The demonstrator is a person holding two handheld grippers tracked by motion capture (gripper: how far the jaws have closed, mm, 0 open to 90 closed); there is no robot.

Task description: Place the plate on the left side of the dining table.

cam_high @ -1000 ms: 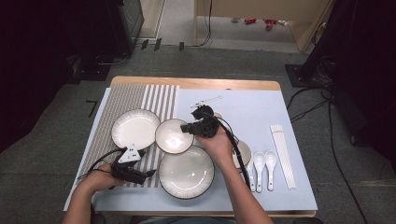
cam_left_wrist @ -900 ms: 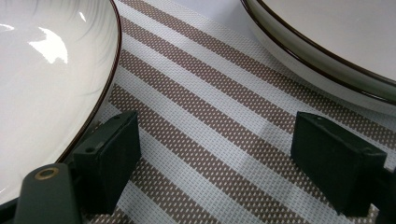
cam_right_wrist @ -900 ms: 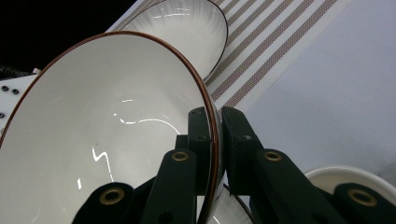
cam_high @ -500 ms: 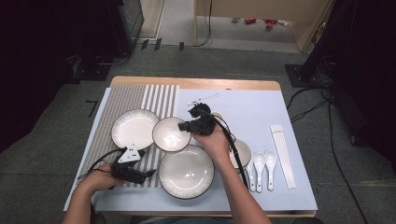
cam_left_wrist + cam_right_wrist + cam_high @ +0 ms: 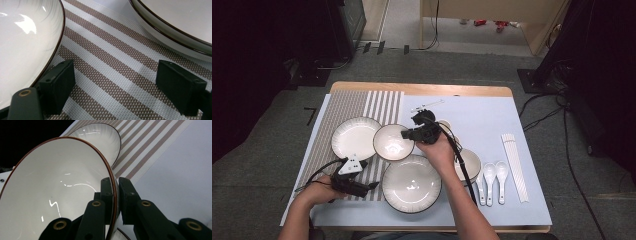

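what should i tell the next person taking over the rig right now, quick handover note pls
Right gripper: shut on the rim of the small bowl, one jaw inside, one outside. The bowl sits between the plate and the large bowl.
Left gripper: open, holding nothing, resting low over the striped placemat between the plate and the large bowl.
Elsewhere: two spoons and chopsticks lie on the blue mat to the right, untouched.
Done: small bowl gripped.
Left: probably place the small bowl, release, then deal with the other dishes.
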